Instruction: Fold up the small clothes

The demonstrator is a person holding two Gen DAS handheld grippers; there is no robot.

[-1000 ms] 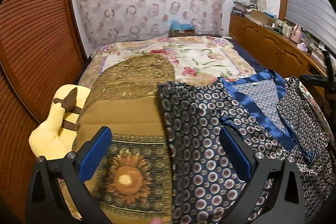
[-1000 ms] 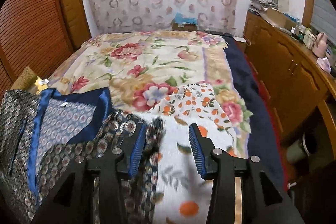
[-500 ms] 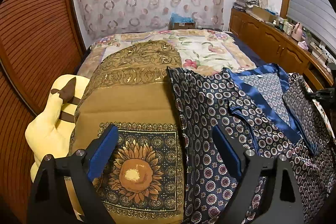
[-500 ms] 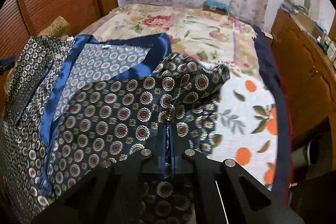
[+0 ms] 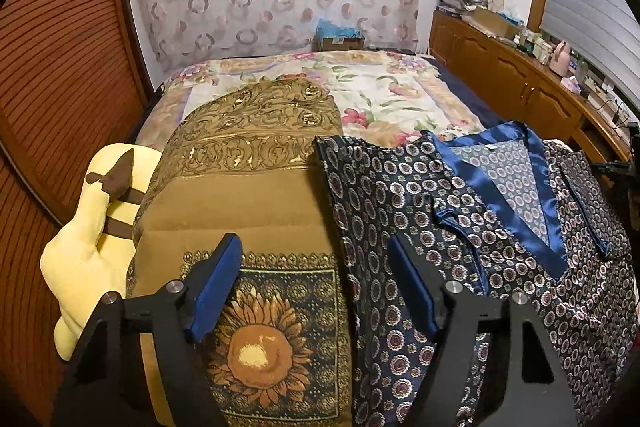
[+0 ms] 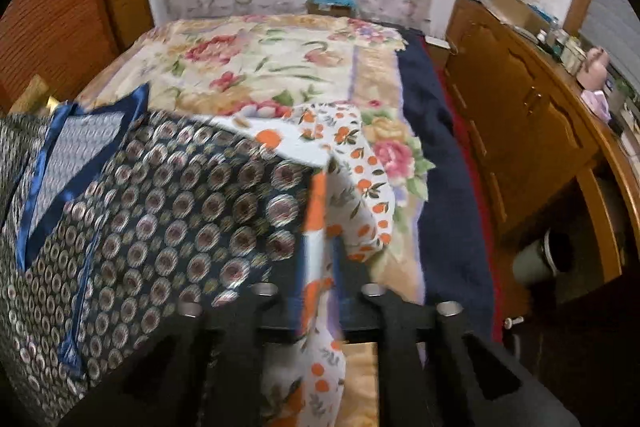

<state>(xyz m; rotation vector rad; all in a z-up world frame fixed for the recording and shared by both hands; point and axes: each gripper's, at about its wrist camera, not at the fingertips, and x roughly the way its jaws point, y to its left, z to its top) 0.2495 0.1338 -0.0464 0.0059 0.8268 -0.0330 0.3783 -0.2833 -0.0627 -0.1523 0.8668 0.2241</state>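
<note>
A navy patterned pyjama top [image 5: 460,227] with a blue satin collar lies spread on the bed; it also shows in the right wrist view [image 6: 160,203]. My left gripper [image 5: 316,291] is open and empty, its blue pads straddling the top's left edge and a brown cushion. My right gripper [image 6: 318,259] is shut on cloth at the top's right edge and lifts it. An orange-print white cloth [image 6: 352,163] is caught there too; the view is blurred, so I cannot tell whether the navy edge is also between the pads.
A brown sunflower cushion [image 5: 256,227] and a yellow plush toy [image 5: 92,247] lie left of the top. The floral bedspread [image 6: 272,67] stretches to the back wall. Wooden cabinets [image 6: 520,131] stand along the right, with a bin [image 6: 540,259] on the floor.
My right gripper closed on the cloth at the top's right edge and has lifted it up and to the right. My left gripper moved slightly right and narrowed, still open.
</note>
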